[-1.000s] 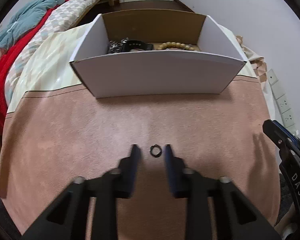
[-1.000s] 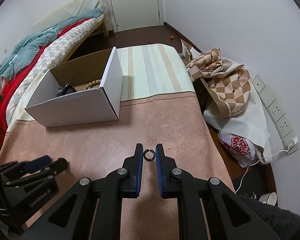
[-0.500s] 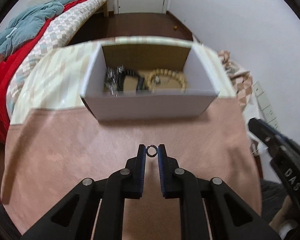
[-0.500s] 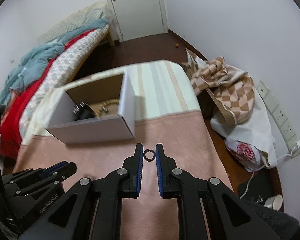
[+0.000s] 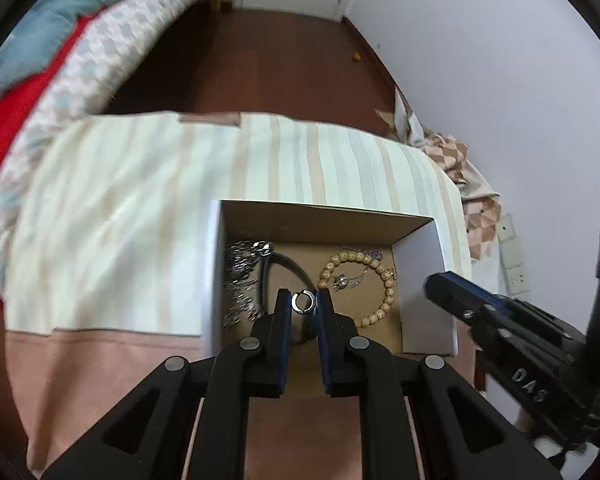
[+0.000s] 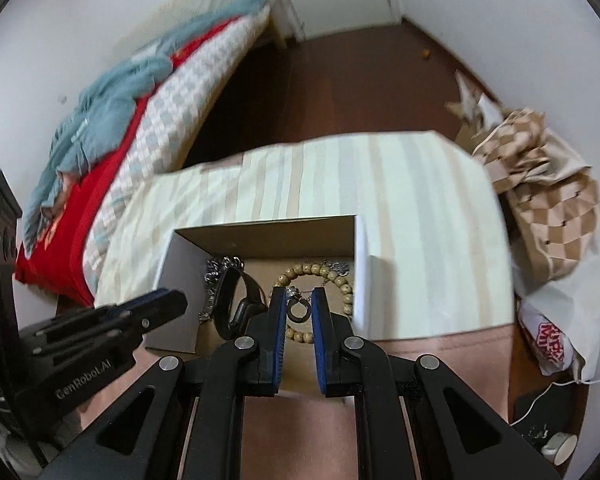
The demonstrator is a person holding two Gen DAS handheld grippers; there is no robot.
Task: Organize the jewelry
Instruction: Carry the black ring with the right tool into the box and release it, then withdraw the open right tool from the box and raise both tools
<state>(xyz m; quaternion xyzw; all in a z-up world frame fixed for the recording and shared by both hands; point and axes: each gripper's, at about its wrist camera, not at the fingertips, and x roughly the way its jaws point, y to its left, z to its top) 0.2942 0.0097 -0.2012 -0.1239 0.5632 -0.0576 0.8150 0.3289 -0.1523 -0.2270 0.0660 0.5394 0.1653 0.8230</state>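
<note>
My left gripper (image 5: 303, 303) is shut on a small silver ring (image 5: 302, 302) and holds it over the open white cardboard box (image 5: 424, 280). My right gripper (image 6: 299, 312) is shut on a small dark ring (image 6: 298, 313) and also hangs over the box (image 6: 362, 280). Inside the box lie a wooden bead bracelet (image 5: 384, 280), a black band (image 6: 239, 304) and silver chain jewelry (image 5: 239, 276). Each gripper shows in the other's view: the right one (image 5: 500, 320) at right, the left one (image 6: 111, 320) at left.
The box stands on a table with a pink and striped cloth (image 5: 139, 208). A bed with red and blue blankets (image 6: 111, 120) is at the left. A checkered cloth pile (image 6: 540, 200) and a plastic bag (image 6: 548, 340) lie on the floor at right.
Both grippers have lifted off the pink cloth and moved forward over the box, each carrying its ring. The left closed on its ring about a second ago.
</note>
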